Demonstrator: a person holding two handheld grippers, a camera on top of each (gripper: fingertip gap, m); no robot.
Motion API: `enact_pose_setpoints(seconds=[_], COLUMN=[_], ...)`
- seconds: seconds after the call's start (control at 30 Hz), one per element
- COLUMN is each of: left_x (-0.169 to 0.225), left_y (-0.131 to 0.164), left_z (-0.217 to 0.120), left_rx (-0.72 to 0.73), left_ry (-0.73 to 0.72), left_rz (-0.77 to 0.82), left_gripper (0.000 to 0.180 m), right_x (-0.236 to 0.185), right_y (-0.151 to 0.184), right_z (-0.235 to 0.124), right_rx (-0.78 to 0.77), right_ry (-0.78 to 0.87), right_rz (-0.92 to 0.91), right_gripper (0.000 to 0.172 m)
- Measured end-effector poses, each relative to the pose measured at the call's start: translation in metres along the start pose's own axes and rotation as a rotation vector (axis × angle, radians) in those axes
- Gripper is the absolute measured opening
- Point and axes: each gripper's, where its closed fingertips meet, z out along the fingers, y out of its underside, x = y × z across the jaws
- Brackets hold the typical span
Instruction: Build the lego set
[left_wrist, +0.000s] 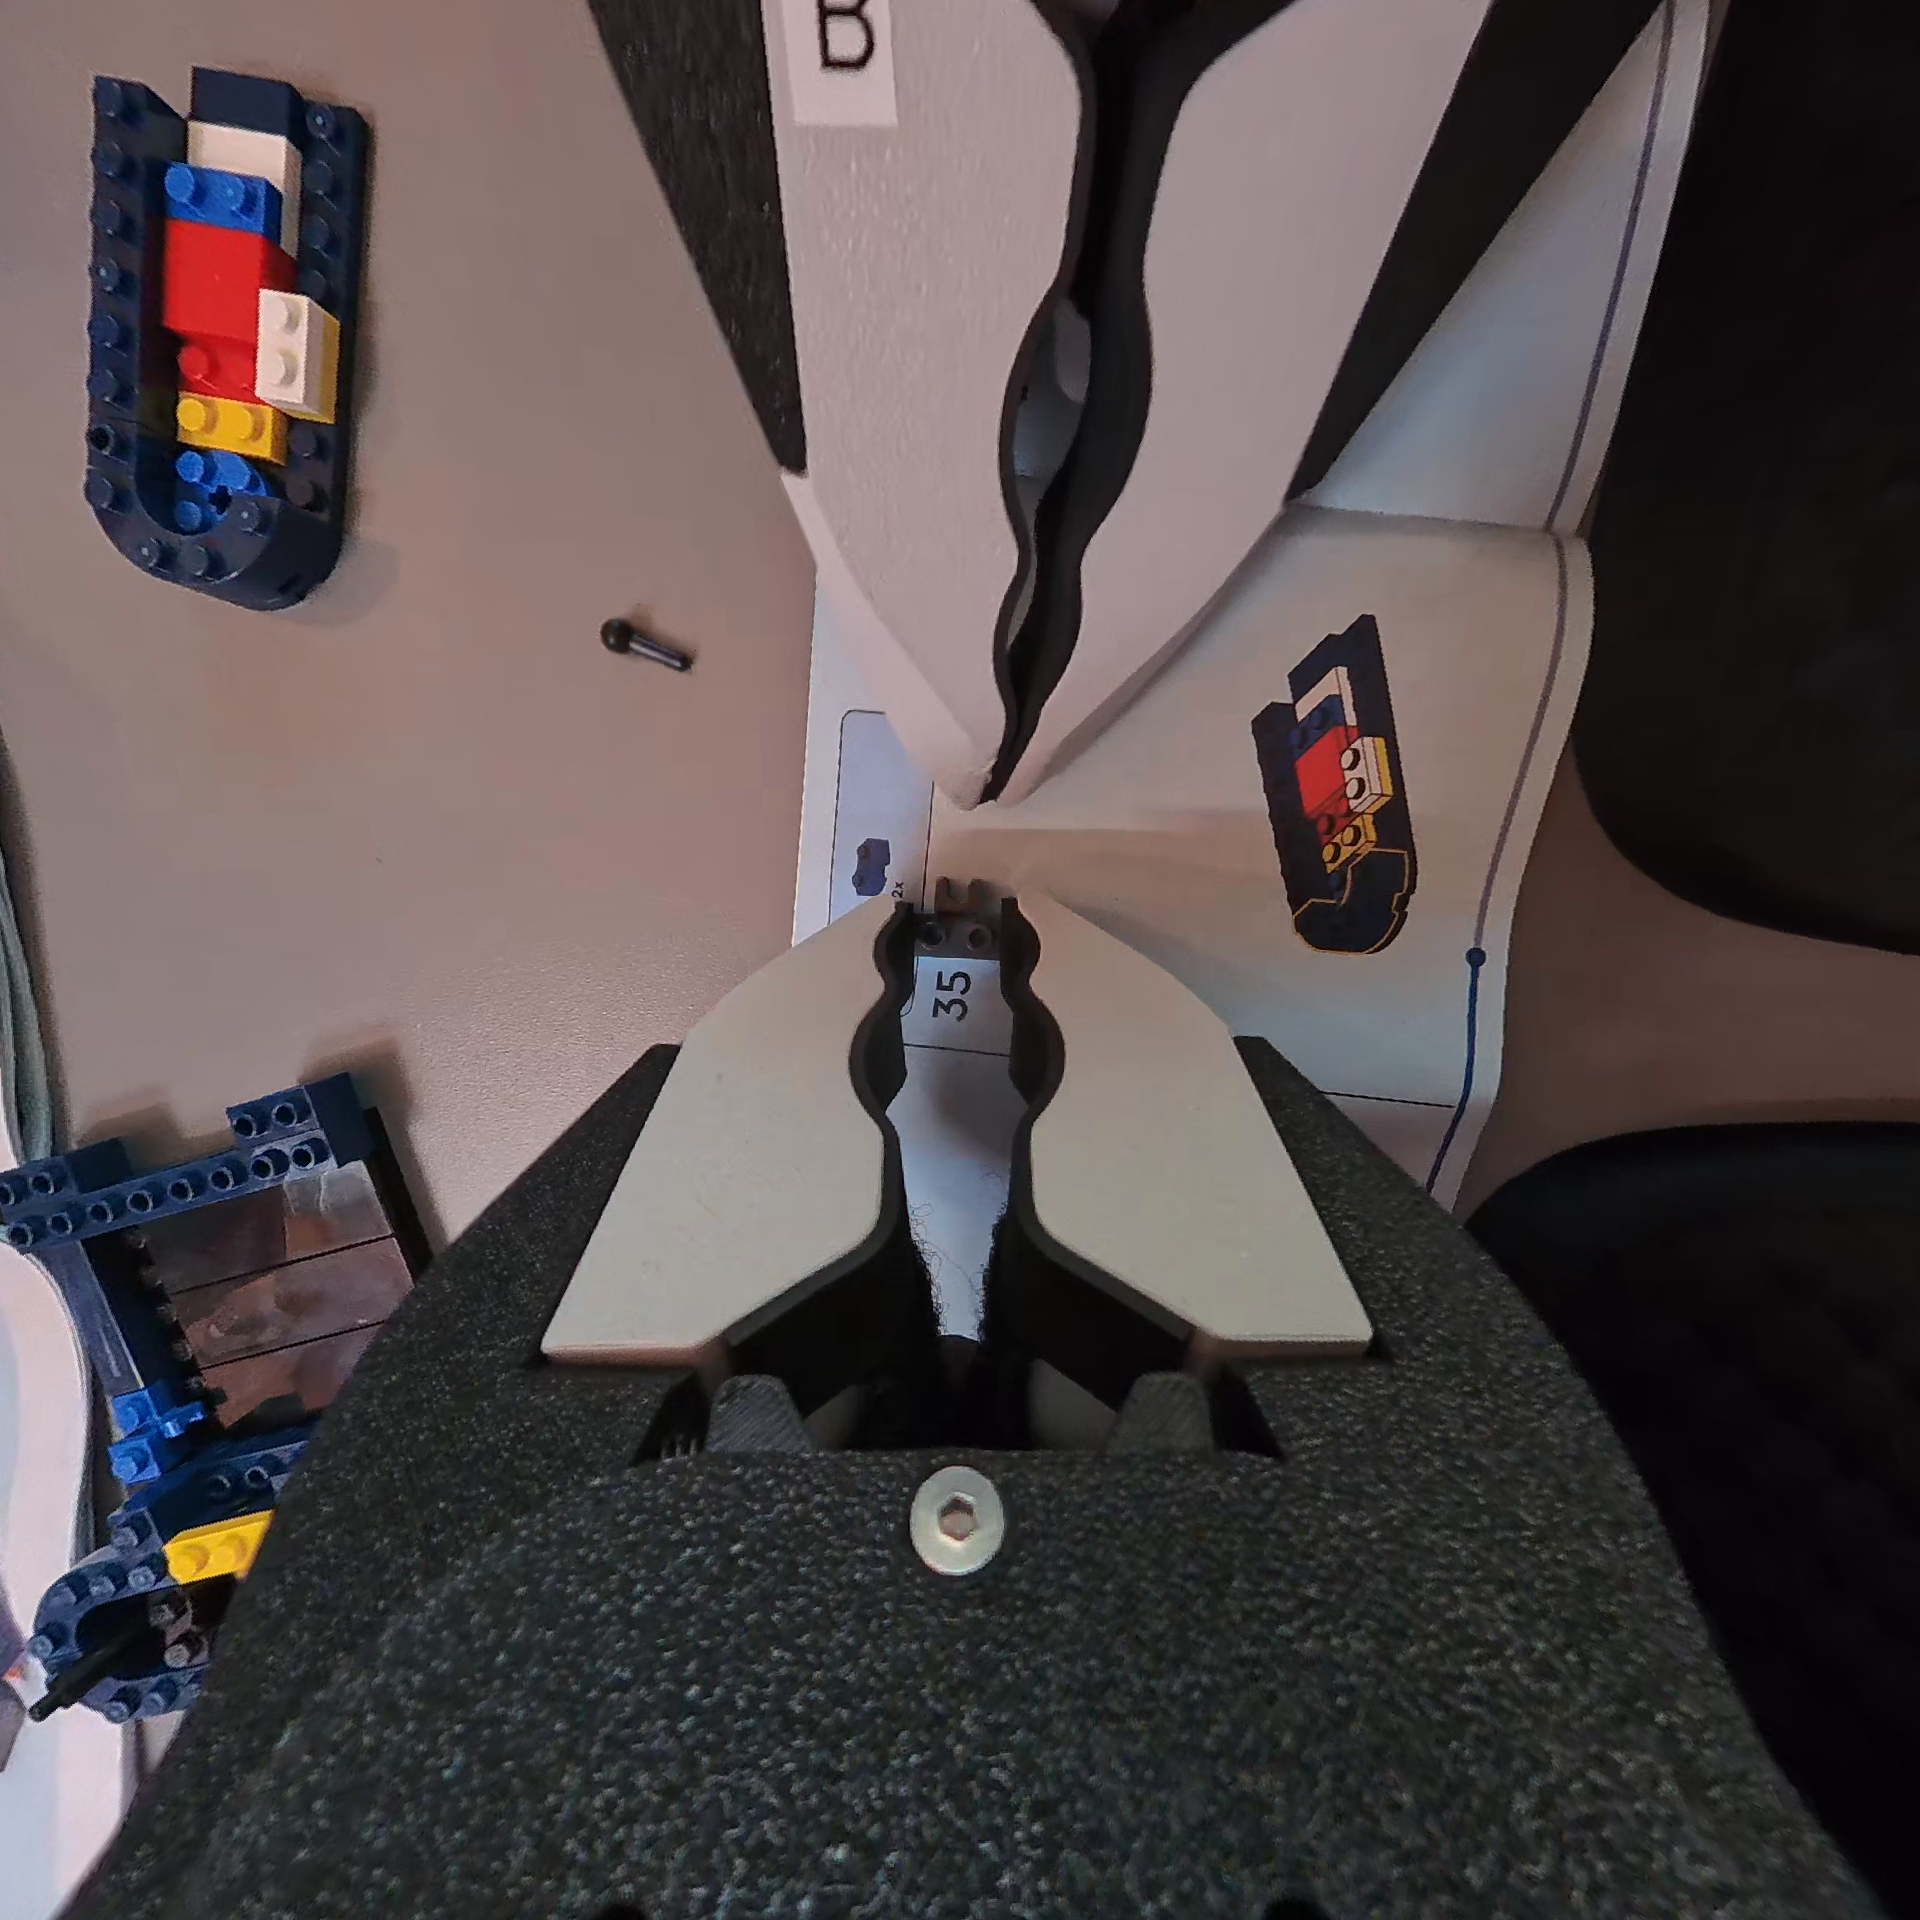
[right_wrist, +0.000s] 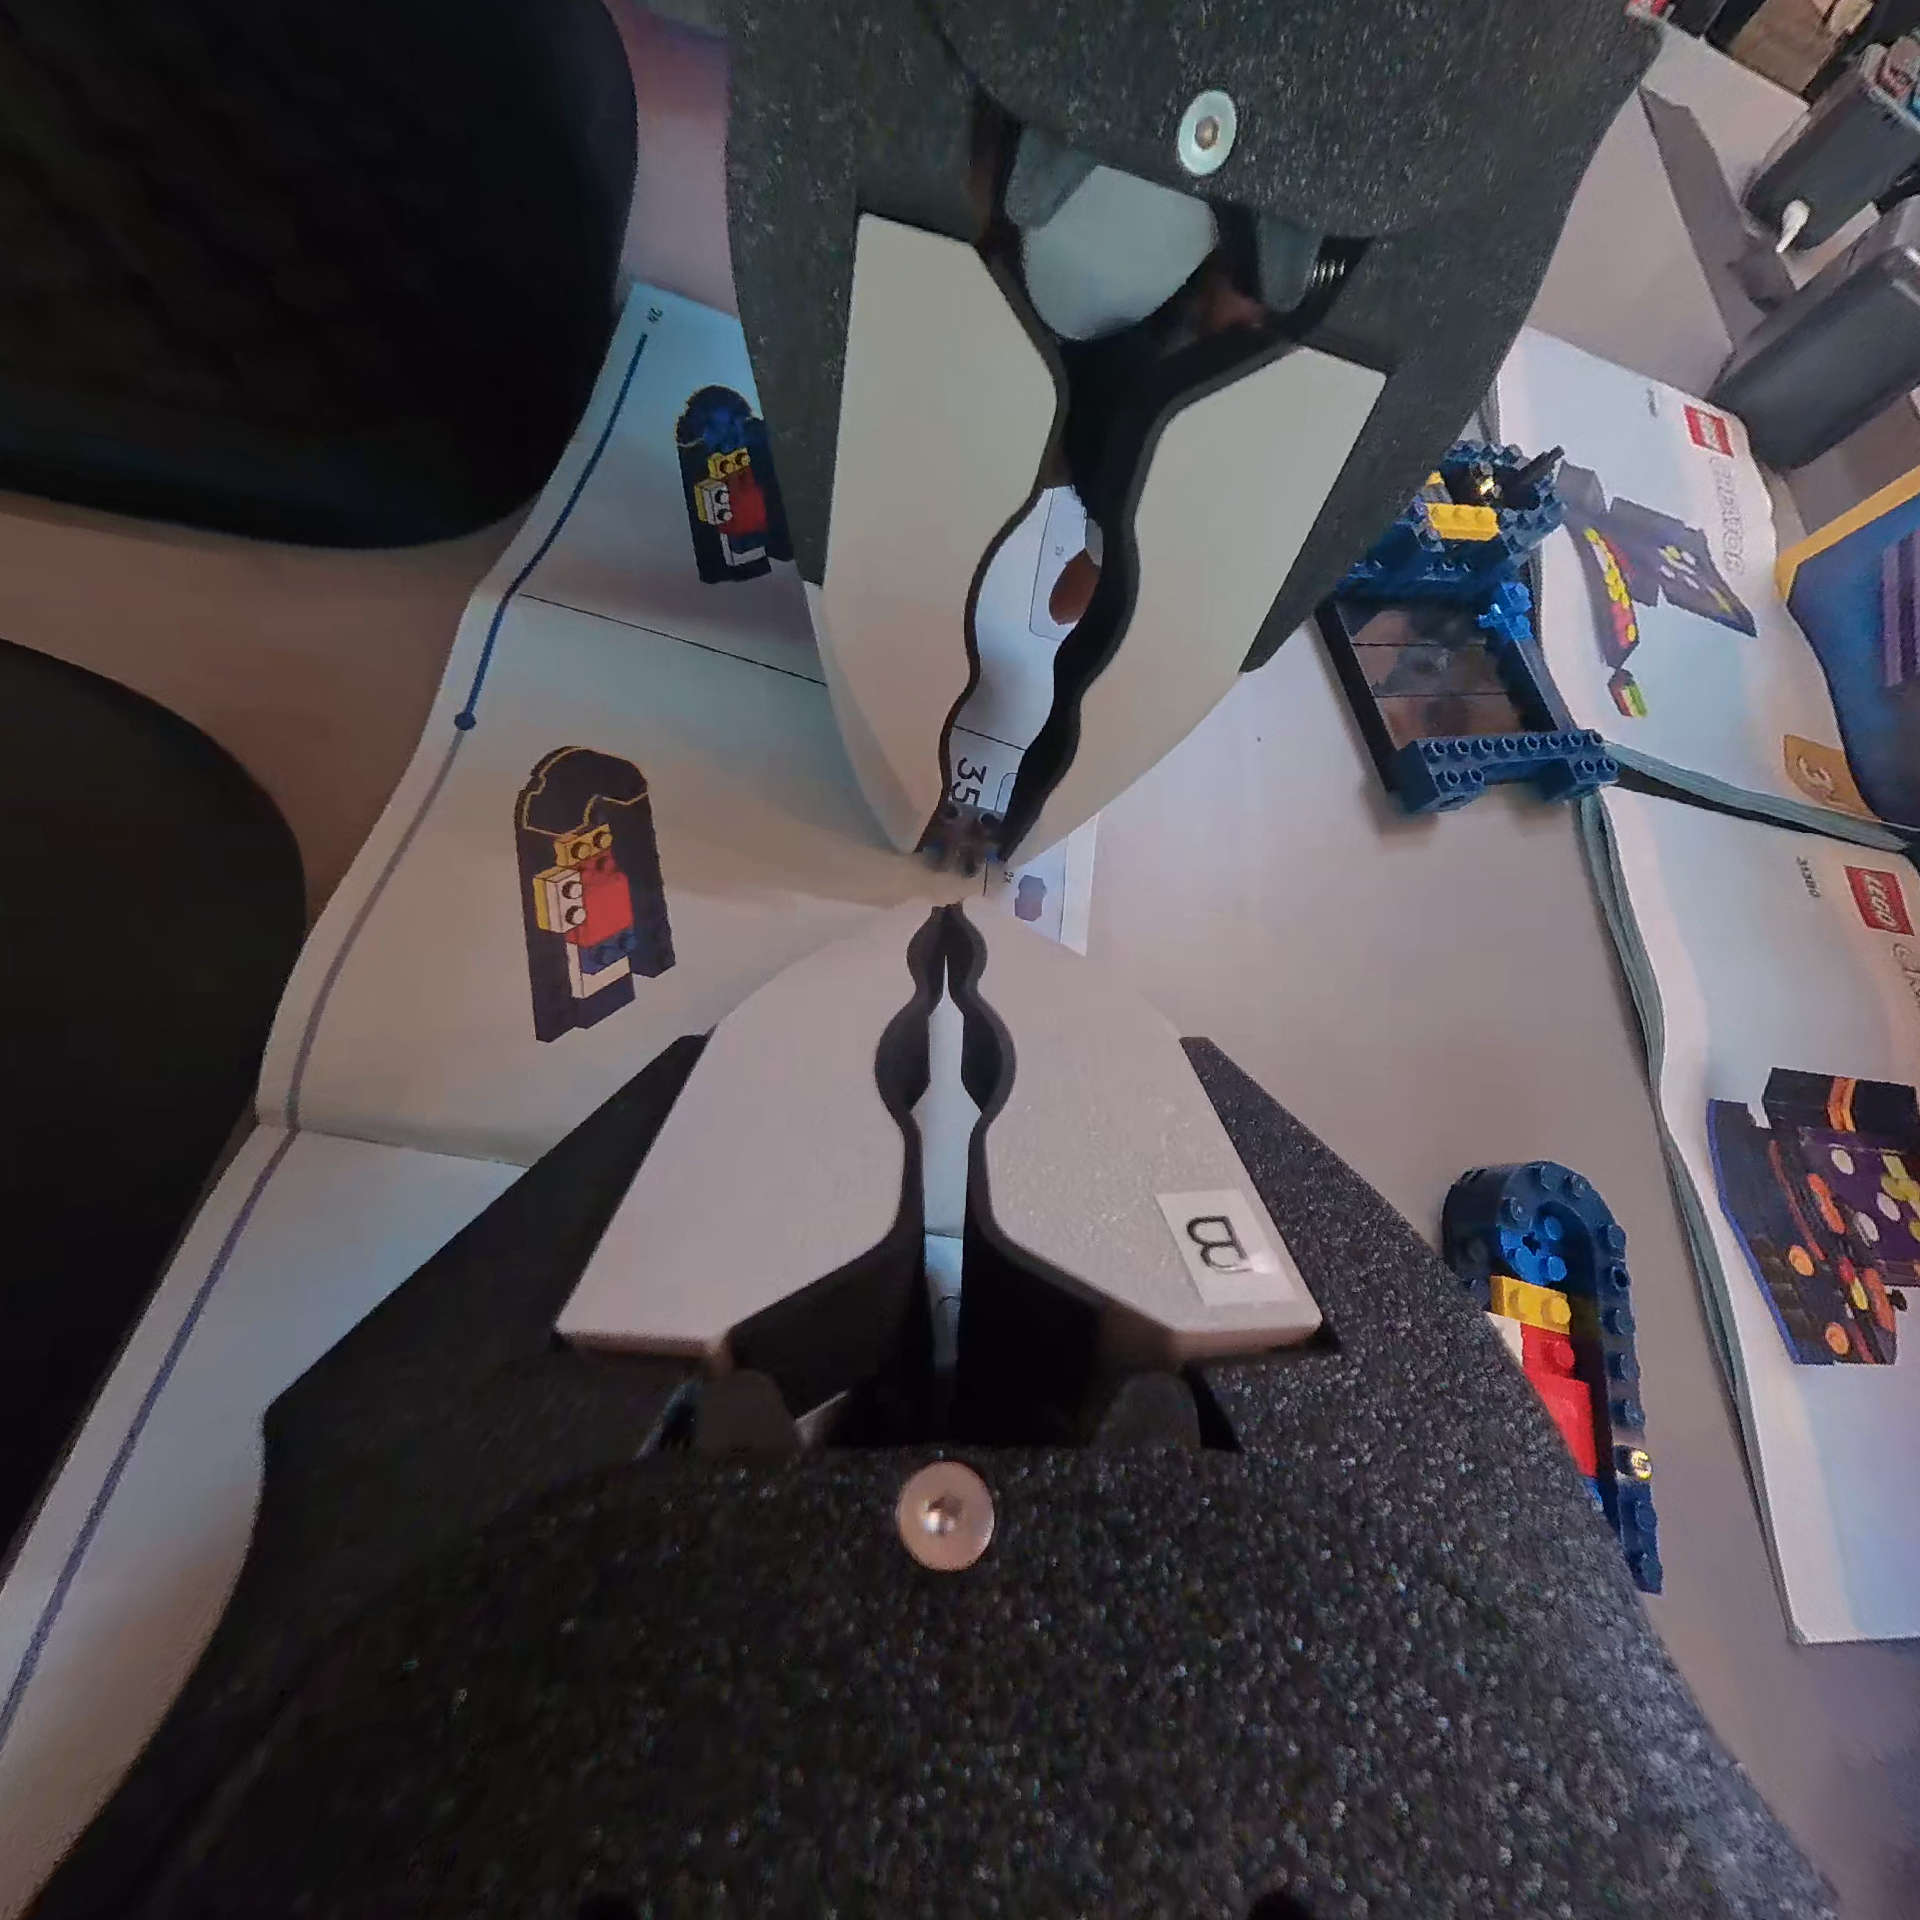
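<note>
My left gripper (left_wrist: 958, 914) is shut on a small dark brick (left_wrist: 958, 933) with two studs, gripped at the fingertips just above an open instruction booklet (left_wrist: 1195, 883). The right wrist view shows the same brick (right_wrist: 961, 831) between the left fingertips. My right gripper (right_wrist: 945, 920) is shut, with nothing visible between its pads. Its tips sit on or just over the booklet page (right_wrist: 416, 1039), almost touching the brick. In the left wrist view the right gripper (left_wrist: 982, 795) comes in from the top, tip to tip with the left one.
A dark blue boat-shaped build (left_wrist: 223, 332) with red, yellow, white and blue bricks lies at the far left and shows again (right_wrist: 1558, 1351). A small black pin (left_wrist: 644, 646) lies loose. A blue frame build with mirrored panels (left_wrist: 239, 1320) and more booklets (right_wrist: 1766, 1039) are nearby. Black cushions (left_wrist: 1766, 623) border the table. Both grippers' tips are close together, under 4 cm apart.
</note>
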Motion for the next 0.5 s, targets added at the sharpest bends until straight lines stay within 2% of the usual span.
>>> enact_pose_setpoints(seconds=[0.1, 0.13, 0.33, 0.43, 0.5], left_x=[0.0, 0.0, 0.0, 0.0, -0.005], left_y=[-0.002, -0.003, -0.005, -0.01, -0.02], left_z=[0.001, 0.001, 0.002, -0.003, -0.015], left_rx=[0.021, 0.035, 0.121, 0.192, 0.295], left_ry=[-0.018, -0.027, -0.028, -0.014, -0.07], left_rz=[-0.018, -0.019, 0.007, 0.005, 0.002], left_gripper=[0.016, 0.016, 0.016, 0.016, 0.016], right_x=[0.008, 0.014, 0.025, 0.025, 0.026], right_y=[-0.003, -0.002, -0.008, -0.015, -0.018], right_z=[-0.009, -0.015, -0.04, -0.044, -0.042], right_rx=[0.041, 0.051, 0.148, 0.155, 0.16], right_ry=[0.028, 0.061, 0.077, 0.101, 0.116], right_rz=[0.055, 0.086, 0.269, 0.302, 0.367], right_gripper=[0.0, 0.011, 0.03, 0.028, 0.027])
